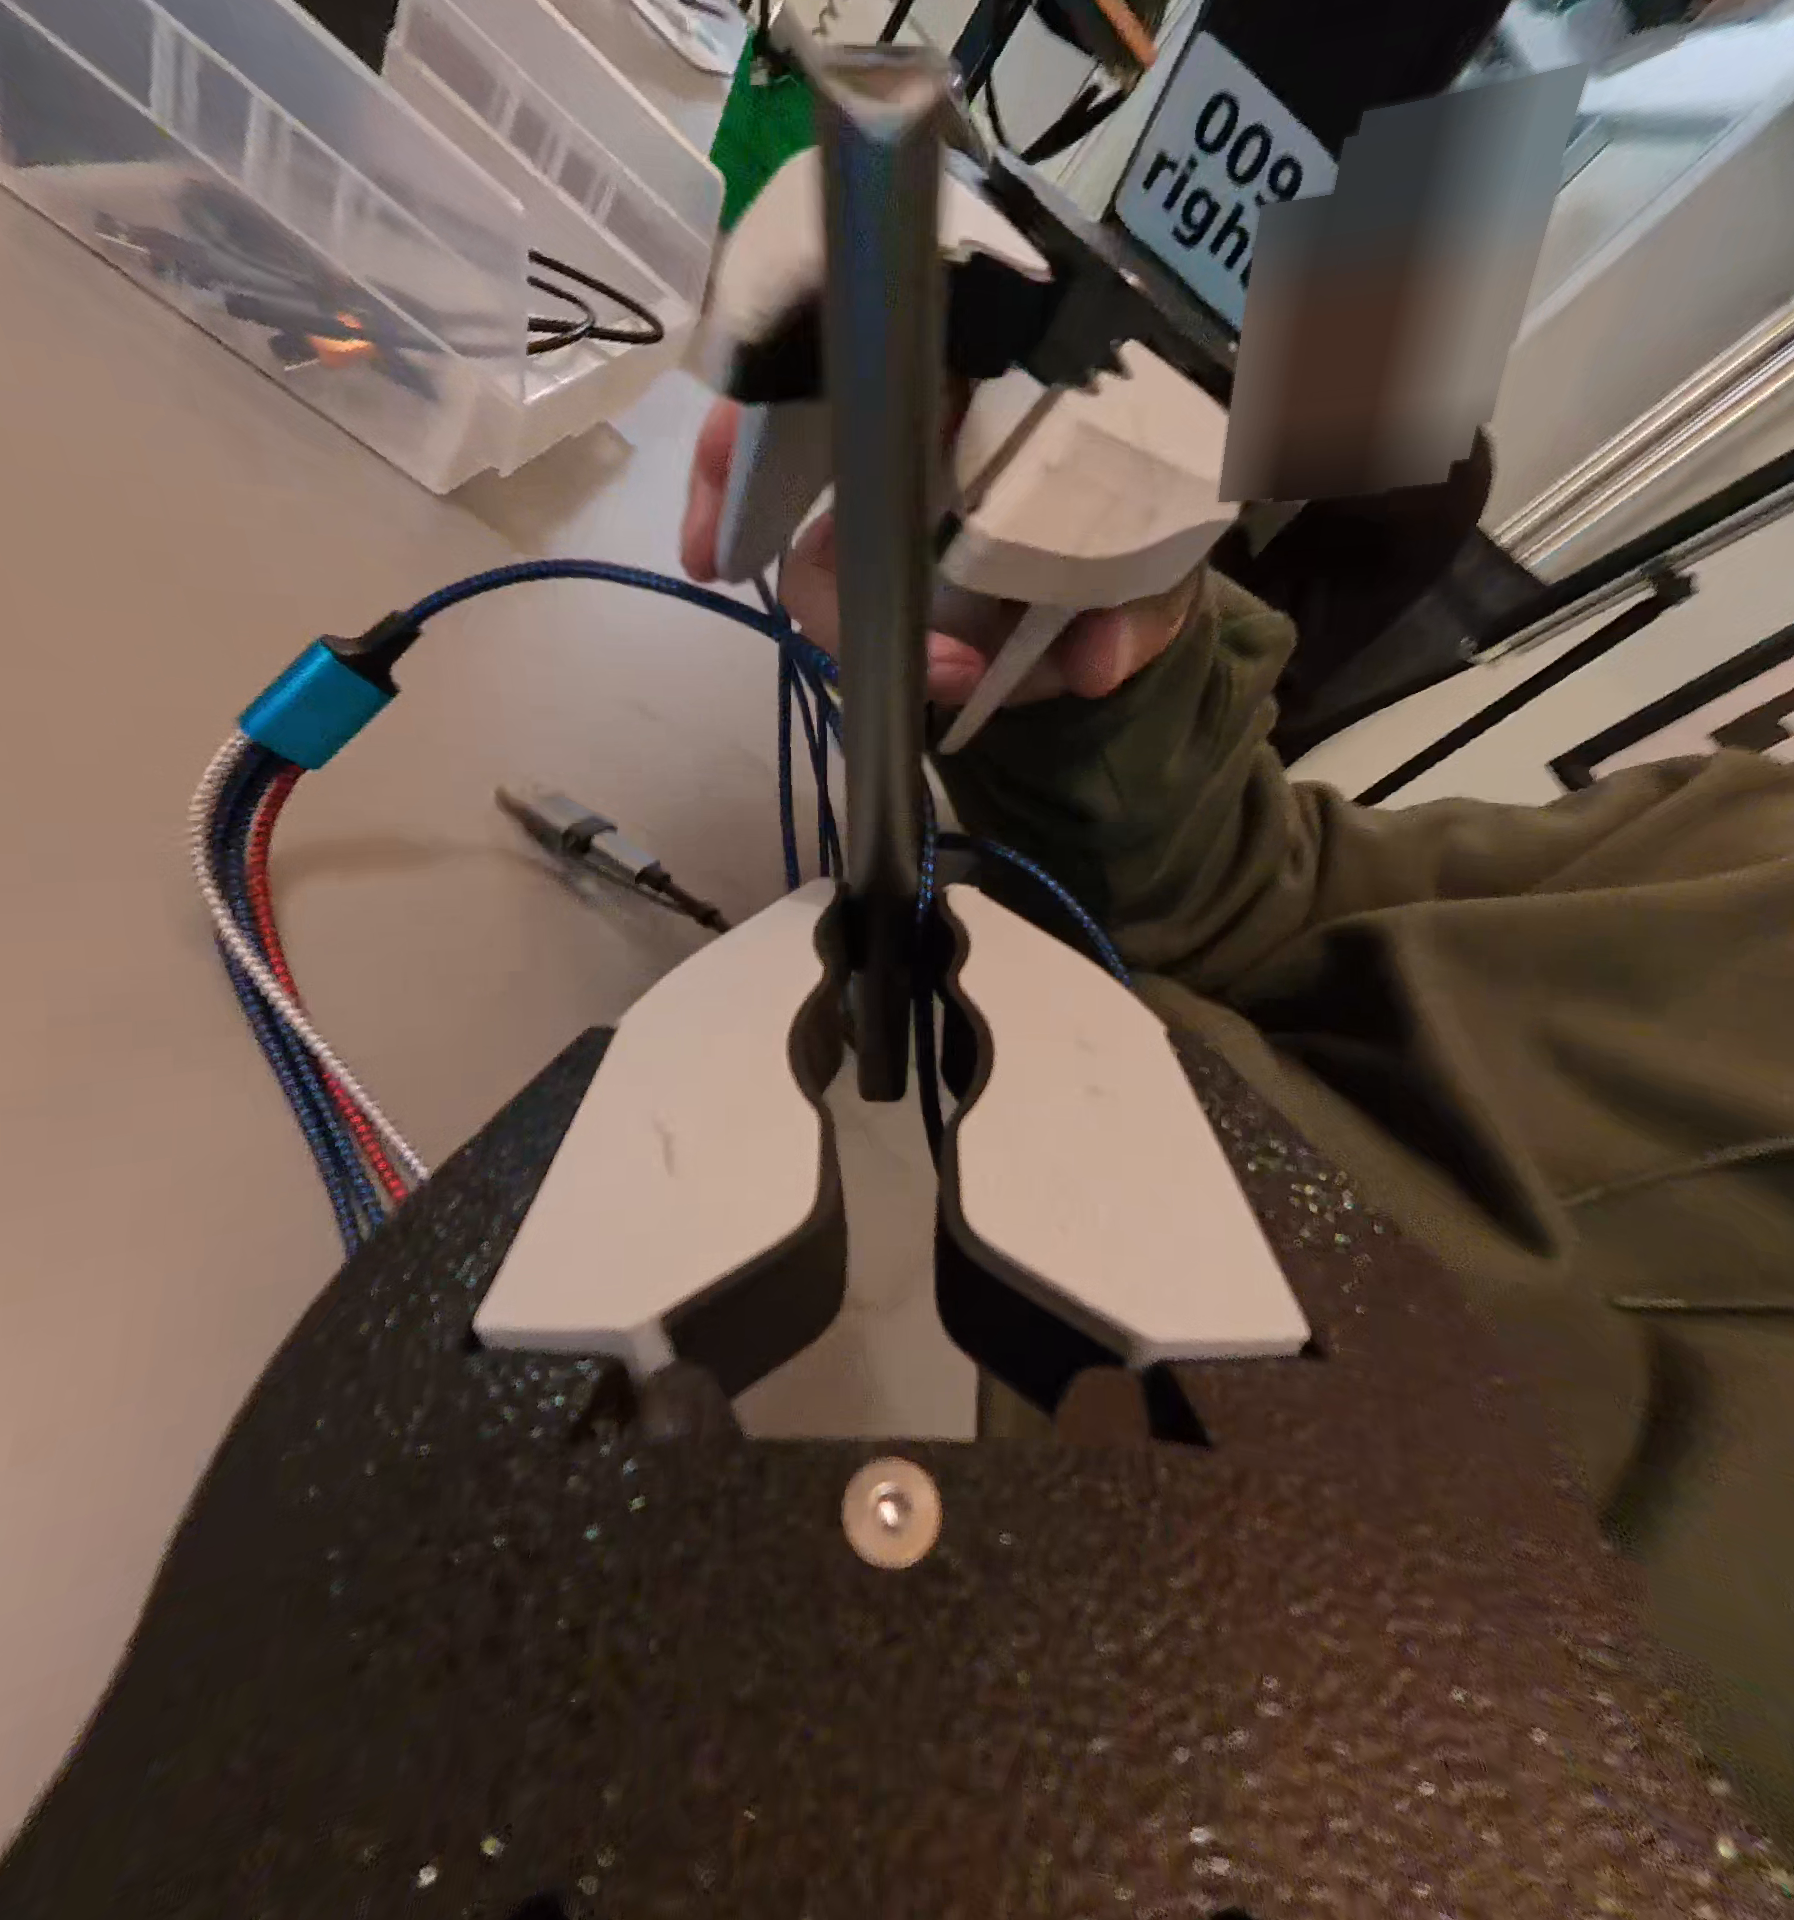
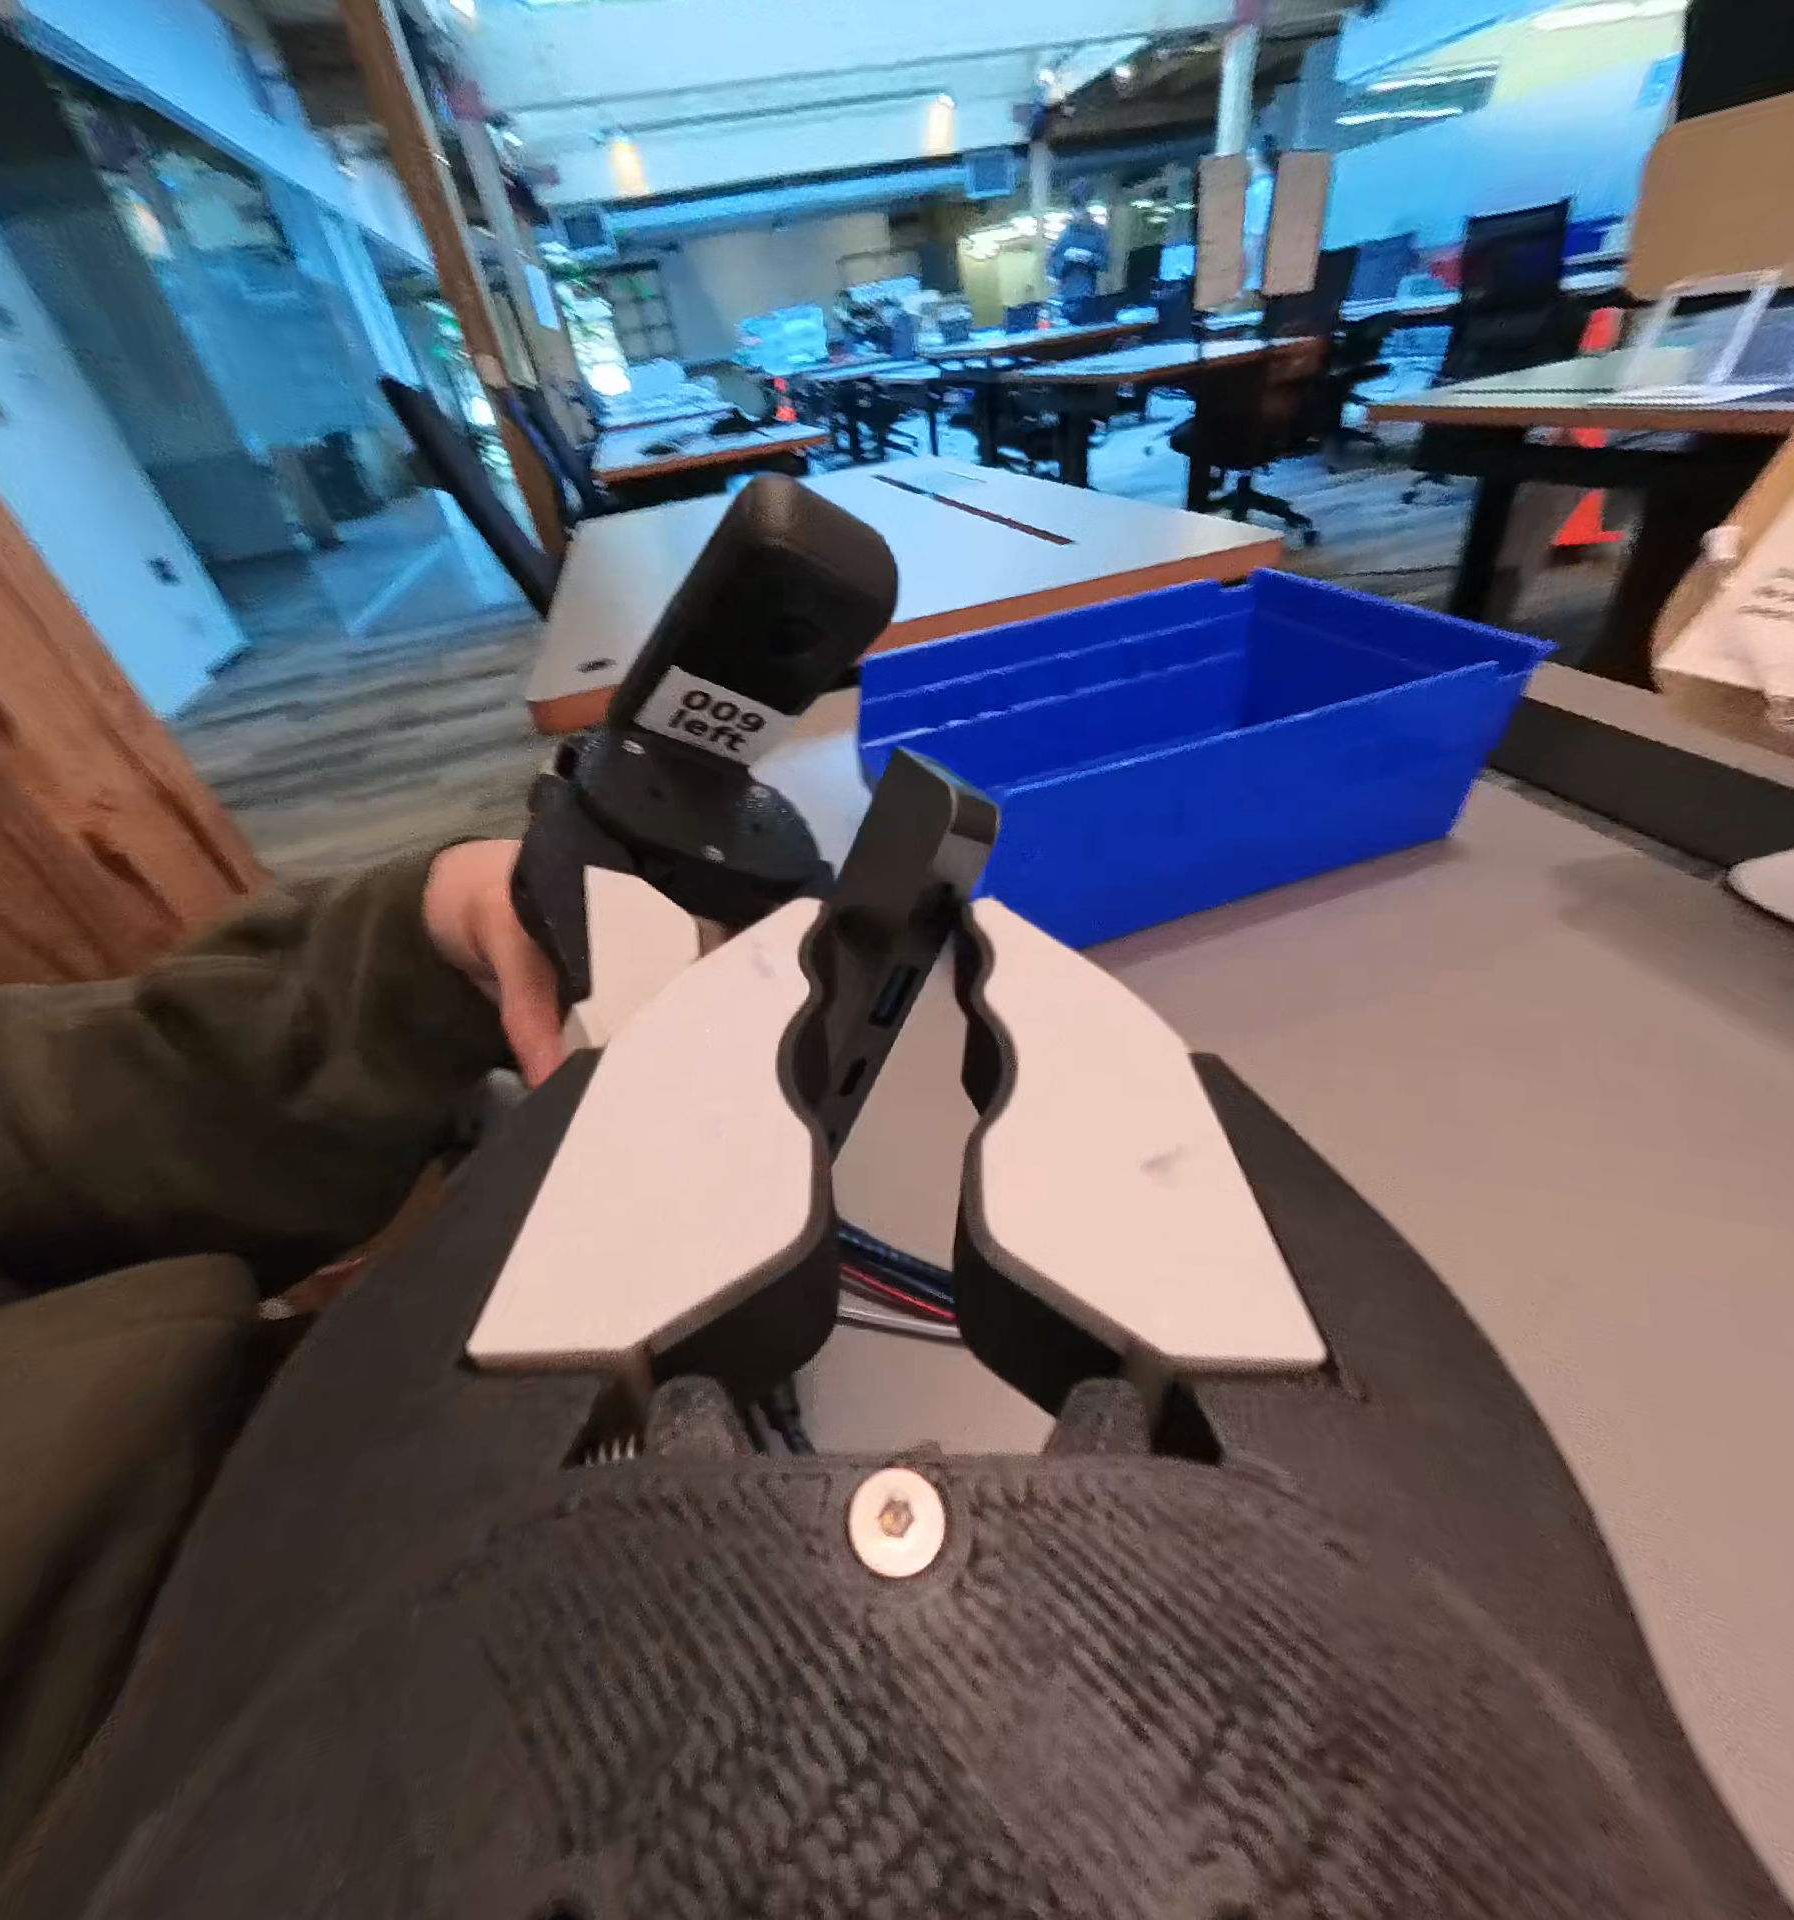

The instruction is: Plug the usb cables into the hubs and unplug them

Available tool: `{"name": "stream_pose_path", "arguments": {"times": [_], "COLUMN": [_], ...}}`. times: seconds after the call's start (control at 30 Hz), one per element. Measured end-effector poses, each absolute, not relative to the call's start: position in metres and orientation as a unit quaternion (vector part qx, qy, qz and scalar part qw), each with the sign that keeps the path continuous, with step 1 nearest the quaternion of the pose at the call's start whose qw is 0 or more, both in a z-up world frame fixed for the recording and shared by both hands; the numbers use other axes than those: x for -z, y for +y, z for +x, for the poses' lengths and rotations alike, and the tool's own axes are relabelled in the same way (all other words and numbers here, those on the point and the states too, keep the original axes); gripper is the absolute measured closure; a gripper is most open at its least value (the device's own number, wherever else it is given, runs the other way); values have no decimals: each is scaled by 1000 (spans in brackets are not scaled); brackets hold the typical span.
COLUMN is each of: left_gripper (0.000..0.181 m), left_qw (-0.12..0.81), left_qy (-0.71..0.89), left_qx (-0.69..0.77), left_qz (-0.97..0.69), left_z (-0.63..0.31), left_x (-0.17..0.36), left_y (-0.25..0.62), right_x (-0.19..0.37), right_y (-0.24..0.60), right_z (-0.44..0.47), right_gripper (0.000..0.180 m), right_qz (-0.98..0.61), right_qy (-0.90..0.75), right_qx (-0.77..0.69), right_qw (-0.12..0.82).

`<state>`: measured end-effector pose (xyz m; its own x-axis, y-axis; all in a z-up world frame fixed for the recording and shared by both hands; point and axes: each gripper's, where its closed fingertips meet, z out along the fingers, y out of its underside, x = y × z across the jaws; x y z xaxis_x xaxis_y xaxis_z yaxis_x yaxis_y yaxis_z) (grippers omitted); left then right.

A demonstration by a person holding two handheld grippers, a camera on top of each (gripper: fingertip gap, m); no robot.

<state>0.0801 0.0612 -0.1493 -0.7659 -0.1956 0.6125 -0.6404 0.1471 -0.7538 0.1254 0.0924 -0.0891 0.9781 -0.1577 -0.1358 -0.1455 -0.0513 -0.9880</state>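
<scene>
The left gripper (image 1: 885, 935) is clenched on one end of a dark grey hub (image 1: 880, 540), which runs away from it toward the right gripper (image 2: 891, 935). That one grasps the hub's other end, where ports show between its fingers. Thin blue cables (image 1: 810, 727) hang beside the hub. On the beige table (image 1: 124, 935) lie a blue splitter (image 1: 316, 701) with braided leads and a grey plug (image 1: 586, 847). A blue bin (image 2: 1236, 748) stands beyond.

- A blue bin (image 2: 1184, 748) sits on the grey table (image 2: 1495, 1091) at one o'clock.
- Clear plastic organiser trays (image 1: 353, 239) lie at eleven o'clock.
- Desks and office chairs (image 2: 1236, 416) fill the background.
</scene>
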Motion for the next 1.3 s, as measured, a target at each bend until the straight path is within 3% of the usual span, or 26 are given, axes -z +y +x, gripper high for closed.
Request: {"name": "stream_pose_path", "arguments": {"times": [0.03, 0.17, 0.37, 0.67, 0.93, 1.3], "left_gripper": [168, 161, 124, 122, 140, 140], "left_qw": [178, 68, -245, -483, -554, -556], "left_qy": [-742, -721, -734, -681, -633, -623], "left_qx": [-586, -639, -618, -532, -528, -546], "left_qz": [274, 260, 138, 144, 113, 73], "left_z": [80, 100, 113, 138, 132, 128], "left_x": [152, 138, 114, 109, 107, 106], "left_y": [62, 65, 86, 77, 73, 78], "right_x": [89, 67, 38, 49, 59, 60], "right_y": [92, 75, 20, 1, 15, 18], "right_z": [123, 135, 177, 199, 194, 189], "right_gripper": [160, 166, 169, 169, 169, 168], "right_qz": [-724, -673, -504, -383, -374, -381], "right_qy": [103, 145, 287, 371, 376, 357], "right_qx": [-10, -16, -129, -225, -277, -321], "right_qw": [682, 725, 805, 816, 801, 790]}}
